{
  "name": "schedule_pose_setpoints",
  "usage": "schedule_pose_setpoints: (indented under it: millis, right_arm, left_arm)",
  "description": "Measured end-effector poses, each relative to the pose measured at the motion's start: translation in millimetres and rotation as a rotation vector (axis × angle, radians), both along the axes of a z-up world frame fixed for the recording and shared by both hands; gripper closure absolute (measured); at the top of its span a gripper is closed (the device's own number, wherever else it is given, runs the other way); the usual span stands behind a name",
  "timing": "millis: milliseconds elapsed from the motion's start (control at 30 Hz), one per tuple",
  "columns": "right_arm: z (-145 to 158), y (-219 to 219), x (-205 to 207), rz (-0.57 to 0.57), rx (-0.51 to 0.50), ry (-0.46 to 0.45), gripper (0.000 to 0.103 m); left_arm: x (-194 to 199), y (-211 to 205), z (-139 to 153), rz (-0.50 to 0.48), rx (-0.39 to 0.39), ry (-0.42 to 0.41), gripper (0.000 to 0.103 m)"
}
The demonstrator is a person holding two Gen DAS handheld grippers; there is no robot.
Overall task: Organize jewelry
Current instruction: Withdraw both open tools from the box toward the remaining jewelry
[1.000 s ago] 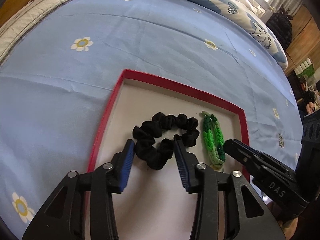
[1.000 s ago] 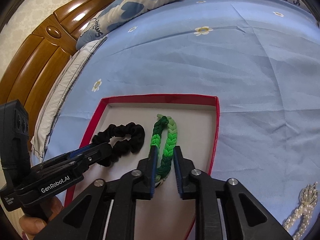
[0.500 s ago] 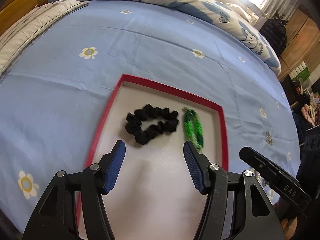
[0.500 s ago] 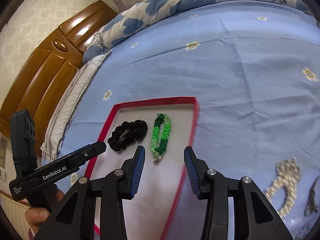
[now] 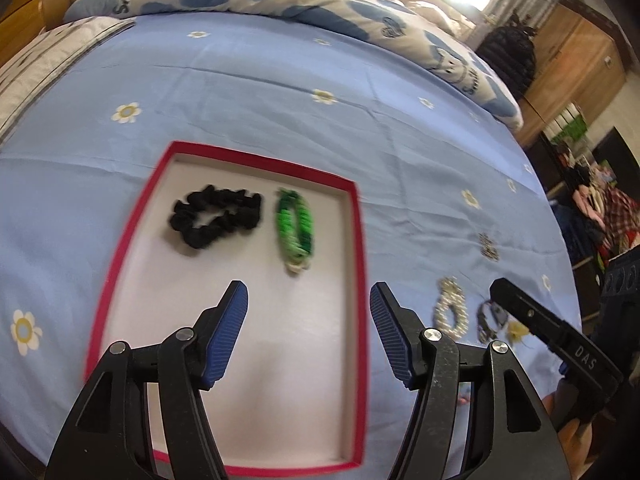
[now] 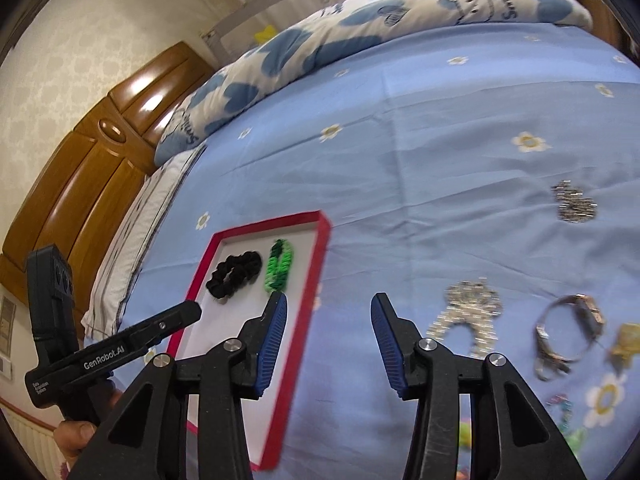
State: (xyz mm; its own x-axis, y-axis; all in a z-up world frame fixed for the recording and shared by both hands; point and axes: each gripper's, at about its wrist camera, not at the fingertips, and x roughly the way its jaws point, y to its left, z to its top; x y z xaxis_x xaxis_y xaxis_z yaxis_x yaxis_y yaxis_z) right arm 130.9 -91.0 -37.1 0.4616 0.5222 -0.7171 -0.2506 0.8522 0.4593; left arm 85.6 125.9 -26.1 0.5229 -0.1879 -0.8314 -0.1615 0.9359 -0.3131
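Observation:
A red-rimmed tray [image 5: 360, 240] [image 6: 320, 256] lies on the blue bedsheet. In it a black scrunchie [image 5: 216, 220] [image 6: 234, 274] and a green braided bracelet [image 5: 294, 226] [image 6: 278, 266] lie side by side. My left gripper [image 5: 306, 312] is open and empty above the tray's near half. My right gripper [image 6: 328, 320] is open and empty over the tray's right rim. On the sheet to the right lie a pearl necklace [image 6: 468, 316] [image 5: 452, 308], a watch [image 6: 568, 328] [image 5: 488, 316] and a sparkly silver piece [image 6: 574, 204] [image 5: 488, 246].
A gold trinket [image 6: 626, 340] and small colourful pieces [image 6: 560, 404] lie on the sheet at the right. A blue heart-print duvet [image 6: 360, 28] sits at the back, a wooden headboard [image 6: 92, 152] at the left. People sit beyond the bed's right side [image 5: 600, 208].
Both grippers let go of the scrunchie and the green bracelet, opened wide and pulled back and up from the tray. The right one swung right, bringing the loose jewelry into view.

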Motion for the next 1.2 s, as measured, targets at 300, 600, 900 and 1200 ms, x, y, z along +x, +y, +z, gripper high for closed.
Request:
schedule_pose_setpoints:
  millis: [300,600,900,1200]
  right_arm:
    - [12,-63,-19,-0.102,-0.017,-0.035,0.055]
    - [-6,-124,-33,-0.21,-0.039,0.002,0.052]
    - [-24,-149,-38,-0.248,-0.049,0.041,0.052]
    - [-48,-154,-21,-0.241,-0.077,0.082,0.052]
  left_arm:
    - [-1,-46,8,-0.095,0.007,-0.011,0.034]
    - [1,-91,2,-0.185,0.017,0.01,0.033]
    - [12,-118,-9,-0.239,0.034,0.039,0.033]
    - [33,-143,-35,-0.283,0.062,0.095,0.033]
